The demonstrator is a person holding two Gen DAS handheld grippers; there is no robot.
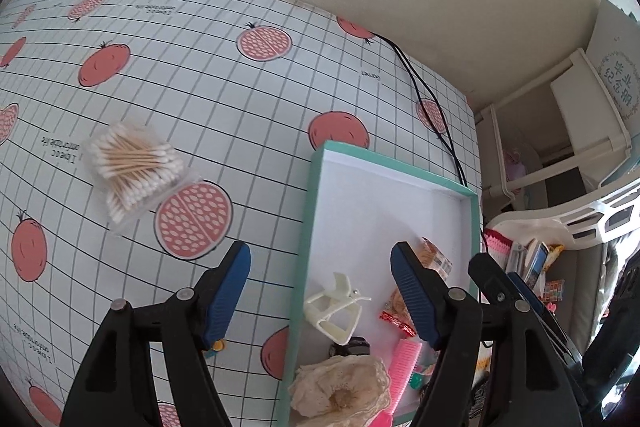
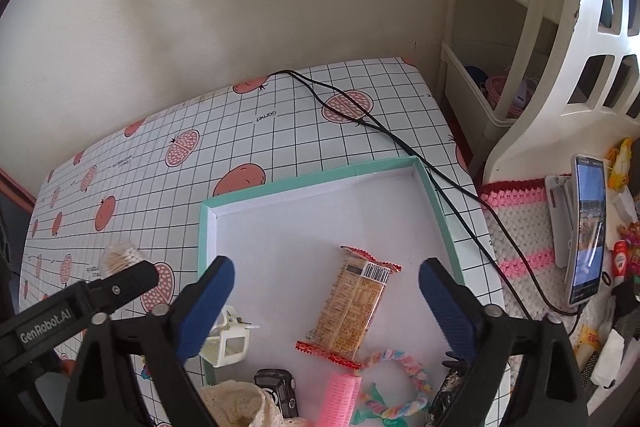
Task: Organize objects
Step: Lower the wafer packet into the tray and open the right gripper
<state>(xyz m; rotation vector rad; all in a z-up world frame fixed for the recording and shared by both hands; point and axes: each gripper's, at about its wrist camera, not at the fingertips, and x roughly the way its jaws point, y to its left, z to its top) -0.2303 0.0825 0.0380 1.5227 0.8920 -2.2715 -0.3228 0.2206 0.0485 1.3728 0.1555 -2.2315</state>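
Note:
A white tray with a teal rim [image 1: 316,203] [image 2: 320,175] lies on the pomegranate-print tablecloth. In it are a snack packet [image 2: 352,307], a white claw clip [image 1: 336,307] [image 2: 228,343], a pink hair roller [image 2: 342,399], a pastel braided hair tie [image 2: 396,383], a small black object [image 2: 278,387] and a cream lace scrunchie [image 1: 344,387]. My left gripper [image 1: 320,255] hangs open over the tray's left rim with nothing between its fingers. My right gripper [image 2: 328,267] stands wide open above the snack packet, not touching it. A clear pack of cotton swabs [image 1: 134,167] lies on the cloth left of the tray.
A black cable [image 2: 400,147] runs from the wall across the cloth and past the tray's far right corner. To the right stand a phone on a holder [image 2: 588,227], a crocheted mat [image 2: 520,227], small clutter and white plastic shelving [image 2: 500,27]. A wall bounds the table's far edge.

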